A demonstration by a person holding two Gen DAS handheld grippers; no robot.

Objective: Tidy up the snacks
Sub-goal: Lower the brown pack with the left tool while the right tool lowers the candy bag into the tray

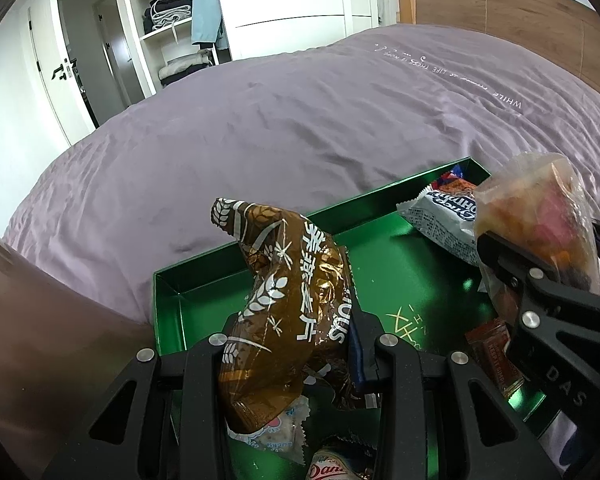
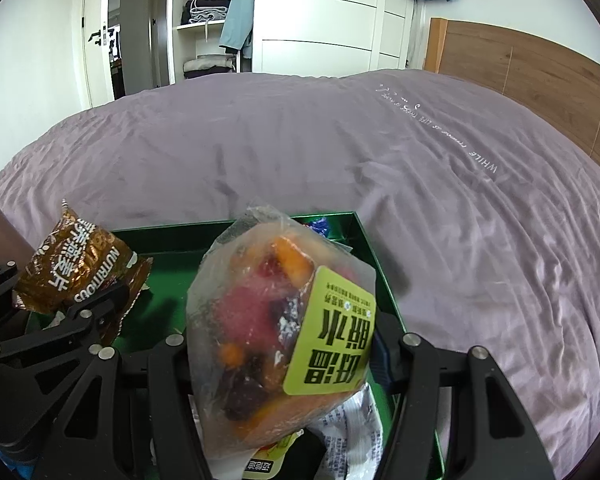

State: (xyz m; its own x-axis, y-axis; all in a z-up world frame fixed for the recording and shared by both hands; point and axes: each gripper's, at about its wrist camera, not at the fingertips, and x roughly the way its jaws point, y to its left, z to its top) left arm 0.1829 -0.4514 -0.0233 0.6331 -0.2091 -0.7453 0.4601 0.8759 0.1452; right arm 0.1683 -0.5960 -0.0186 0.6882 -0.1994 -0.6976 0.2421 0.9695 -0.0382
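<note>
Above the shiny green rectangular tray (image 1: 204,268) on the mauve bedspread (image 1: 260,120), I lift a crinkled brown foil snack packet (image 1: 284,304) in my left gripper (image 1: 296,344), its fingers closed tight on the wrapper. My right gripper (image 2: 288,344) clamps a clear plastic bag of red and orange dried fruit (image 2: 268,320); only the right wrist view shows its lime-green label (image 2: 332,336). A white wrapped biscuit packet (image 1: 440,216) lies in the tray's far end.

Green tray (image 1: 204,276) (glossy), brown wheat-patterned packet (image 1: 284,304).
</note>
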